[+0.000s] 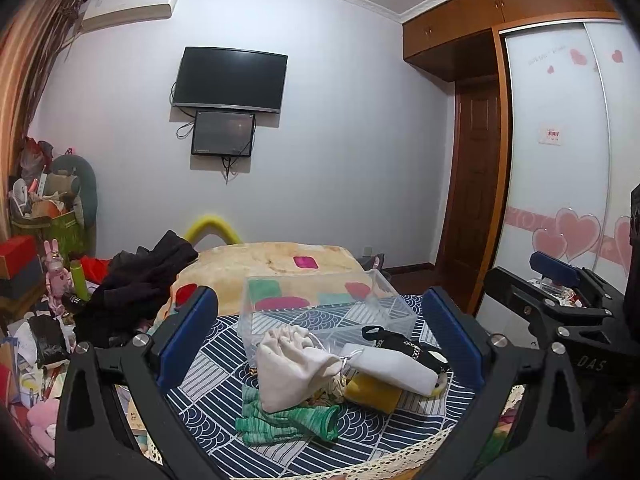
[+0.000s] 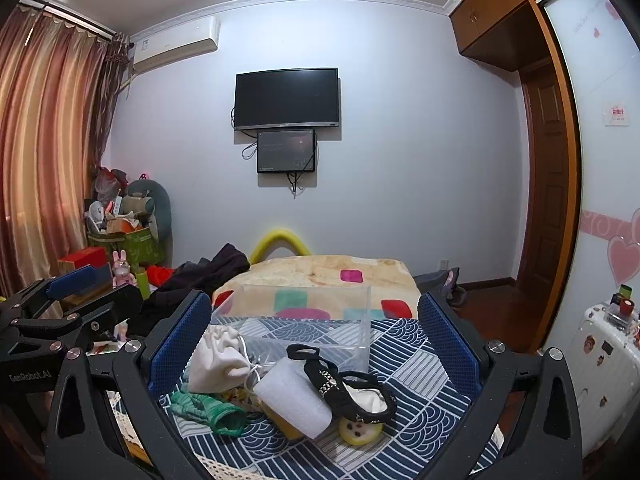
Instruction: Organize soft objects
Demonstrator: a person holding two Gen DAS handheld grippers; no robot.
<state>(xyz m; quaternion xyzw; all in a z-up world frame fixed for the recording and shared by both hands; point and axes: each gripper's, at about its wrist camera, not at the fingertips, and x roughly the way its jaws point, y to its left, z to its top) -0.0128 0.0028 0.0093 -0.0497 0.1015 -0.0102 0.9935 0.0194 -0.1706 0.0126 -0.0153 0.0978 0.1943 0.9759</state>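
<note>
On the navy wave-patterned cloth (image 1: pixel 208 400) lies a loose heap of soft things, bunched just in front of a clear plastic box (image 1: pixel 320 304), which looks like the bin meant to receive them; nothing soft is in it yet. From left to right in the left wrist view: a green knitted piece (image 1: pixel 288 424) sprawled flat, a cream drawstring pouch (image 1: pixel 292 368) slumped on top of it, a white foam sheet (image 1: pixel 394 368) resting over a yellow sponge (image 1: pixel 372 396), and a black beaded strap (image 1: pixel 404 346) draped behind. The heap sits between the fingers of both tools, so either could reach it.

The left gripper (image 1: pixel 320 344) hovers with its blue pads spread wide and nothing between them. The right gripper (image 2: pixel 316 352) is likewise spread and empty, framing the same heap. I judge sorting has not started.

Beyond the cloth, a peach blanket (image 1: pixel 280 264) covers the bed. Dark clothes (image 1: pixel 144 280) pile at left, a television (image 1: pixel 230 79) hangs on the pale wall, and a wardrobe with heart decals (image 1: pixel 560 184) stands at right.
</note>
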